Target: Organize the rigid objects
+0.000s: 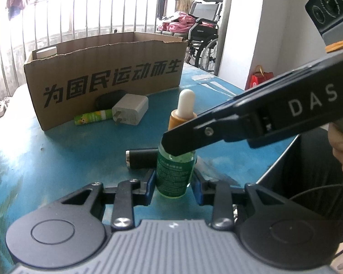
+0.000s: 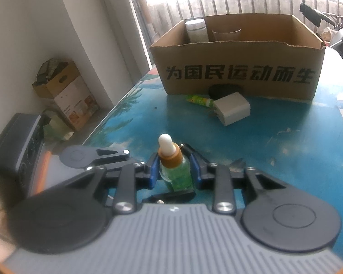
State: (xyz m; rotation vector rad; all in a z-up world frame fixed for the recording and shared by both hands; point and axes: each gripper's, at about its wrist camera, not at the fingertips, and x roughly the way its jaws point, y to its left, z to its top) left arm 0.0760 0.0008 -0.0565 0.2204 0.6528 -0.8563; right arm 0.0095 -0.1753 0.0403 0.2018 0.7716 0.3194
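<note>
While the green dropper bottle (image 1: 171,173) stands upright on the blue counter (image 1: 68,159), you hold it with both tools at once. Your left tool (image 1: 172,181) has its blue pads against the lower body of the bottle, one on each side, so it is clamped on the bottle. Your right tool (image 2: 175,171) comes from the right side and is clamped on the same bottle higher up, at its shoulder just under the orange collar; in the left wrist view one black finger (image 1: 178,141) of it crosses in front of the glass. Just behind the bottle a small black cylinder (image 1: 140,159) with a metal end lies on the counter. Further back stands an open cardboard box (image 2: 237,68) with black printed characters, and a clear jar (image 2: 196,32) is inside it at the left end. In front of the box lie a white charger plug (image 2: 232,108), a green tube (image 2: 199,100) and a dark oval object (image 2: 224,90), close together.
</note>
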